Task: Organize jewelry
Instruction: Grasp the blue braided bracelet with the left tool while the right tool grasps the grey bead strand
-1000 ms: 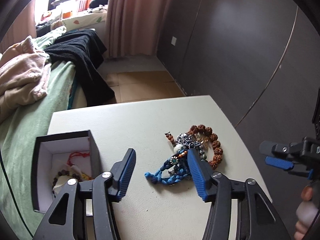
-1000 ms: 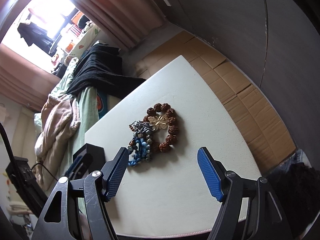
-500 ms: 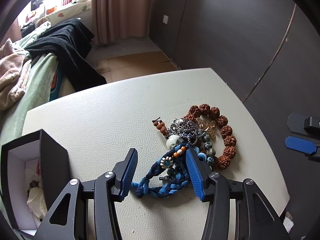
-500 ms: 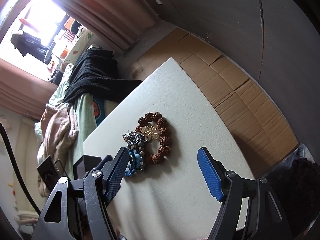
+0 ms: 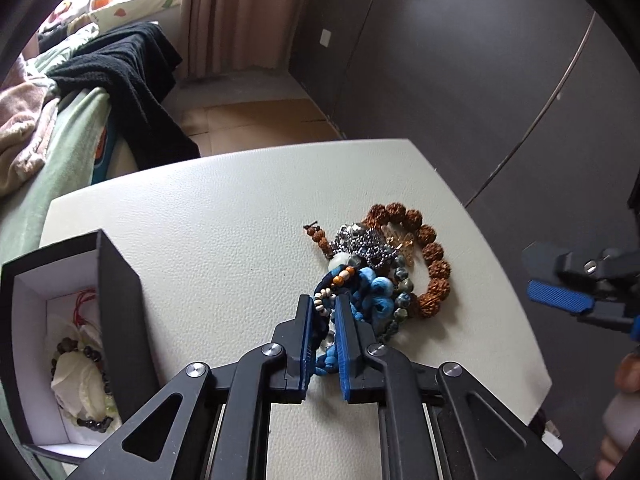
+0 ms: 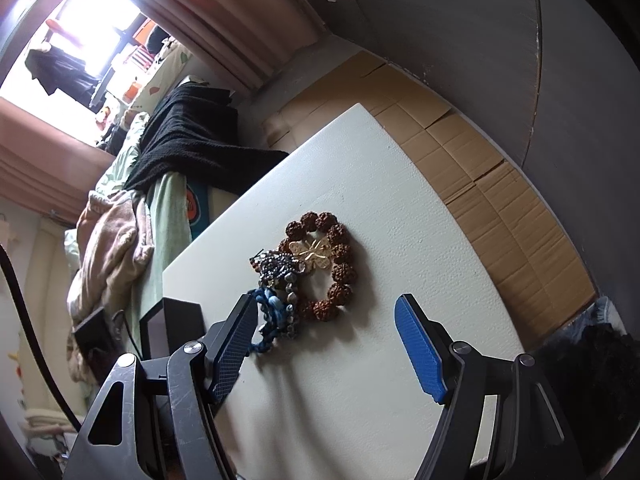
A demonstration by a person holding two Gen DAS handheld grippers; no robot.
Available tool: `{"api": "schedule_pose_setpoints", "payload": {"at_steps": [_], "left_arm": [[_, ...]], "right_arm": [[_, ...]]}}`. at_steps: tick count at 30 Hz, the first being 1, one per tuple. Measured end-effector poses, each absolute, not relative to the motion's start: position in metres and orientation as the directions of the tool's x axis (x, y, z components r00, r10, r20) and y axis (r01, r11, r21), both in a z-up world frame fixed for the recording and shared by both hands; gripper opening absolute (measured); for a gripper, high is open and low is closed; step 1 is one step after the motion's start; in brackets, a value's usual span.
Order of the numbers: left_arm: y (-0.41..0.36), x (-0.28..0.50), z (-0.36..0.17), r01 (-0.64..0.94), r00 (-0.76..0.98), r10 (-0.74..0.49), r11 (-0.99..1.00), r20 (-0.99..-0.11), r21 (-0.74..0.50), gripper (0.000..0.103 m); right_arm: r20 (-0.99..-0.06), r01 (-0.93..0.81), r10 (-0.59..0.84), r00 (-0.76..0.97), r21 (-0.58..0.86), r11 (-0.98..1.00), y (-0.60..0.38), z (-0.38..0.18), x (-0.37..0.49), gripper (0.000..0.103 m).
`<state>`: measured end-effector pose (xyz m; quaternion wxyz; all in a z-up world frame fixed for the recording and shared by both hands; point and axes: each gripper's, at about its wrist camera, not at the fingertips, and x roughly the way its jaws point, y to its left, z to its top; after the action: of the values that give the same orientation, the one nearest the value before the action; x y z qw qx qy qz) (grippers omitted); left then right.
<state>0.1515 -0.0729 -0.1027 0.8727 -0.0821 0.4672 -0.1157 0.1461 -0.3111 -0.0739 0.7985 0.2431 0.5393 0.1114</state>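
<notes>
Looking along your left gripper point(image 5: 325, 308), you see its jaws, which have just been closing, pinched on the blue braided bracelet point(image 5: 370, 292) at the near edge of the jewelry heap on the white table point(image 5: 208, 216). The brown bead bracelet point(image 5: 430, 256) rings the heap's far side. At your left stands the open black box point(image 5: 116, 292) with beads inside, seemingly a dark bracelet.

From your right gripper point(image 6: 324, 312), the jaws stand wide apart with nothing between them, above the table point(image 6: 360, 184) just short of the brown bead bracelet point(image 6: 340, 268).
</notes>
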Motion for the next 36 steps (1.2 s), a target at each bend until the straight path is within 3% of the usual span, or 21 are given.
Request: {"api": "schedule_pose_setpoints", "payload": {"at_steps": [4,10,14,19,28,30,31,32,36], "left_arm": [[-0.062,0.141,-0.087,0.106,0.567,-0.285,0.956,-0.773,-0.274,0.011],[-0.045,0.128,-0.068,0.080,0.608,-0.278,0.953,-0.743,-0.291,0.011],[-0.035,0.122,-0.061,0.069,0.623,-0.278,0.950,-0.731,-0.303,0.011],[-0.022,0.114,-0.052,0.055,0.642,-0.275,0.948,-0.715,-0.315,0.011],[0.010,0.100,-0.039,-0.003,0.685,-0.251,0.938,-0.684,-0.347,0.011],[0.016,0.096,-0.036,-0.015,0.694,-0.241,0.937,-0.678,-0.348,0.011],[0.019,0.094,-0.034,-0.022,0.699,-0.235,0.937,-0.675,-0.349,0.011],[0.022,0.093,-0.033,-0.027,0.703,-0.231,0.937,-0.673,-0.350,0.011],[0.036,0.085,-0.028,-0.054,0.723,-0.212,0.932,-0.658,-0.359,0.011]], "right_arm": [[-0.800,0.065,0.470,0.372,0.528,0.847,-0.301,-0.079,0.144,0.071],[-0.793,0.022,0.533,0.294,0.564,0.826,-0.271,-0.097,0.142,0.051],[-0.798,0.012,0.542,0.262,0.564,0.825,-0.255,-0.108,0.142,0.045],[-0.809,0.028,0.532,0.250,0.555,0.832,-0.244,-0.119,0.147,0.040],[-0.833,0.096,0.459,0.308,0.507,0.857,-0.235,-0.133,0.159,0.040],[-0.839,0.103,0.435,0.325,0.489,0.866,-0.233,-0.133,0.160,0.034],[-0.844,0.111,0.427,0.325,0.482,0.869,-0.233,-0.135,0.160,0.017],[-0.844,0.119,0.431,0.318,0.486,0.866,-0.234,-0.138,0.160,0.012],[-0.804,0.116,0.486,0.344,0.550,0.827,-0.242,-0.128,0.152,0.012]]}}
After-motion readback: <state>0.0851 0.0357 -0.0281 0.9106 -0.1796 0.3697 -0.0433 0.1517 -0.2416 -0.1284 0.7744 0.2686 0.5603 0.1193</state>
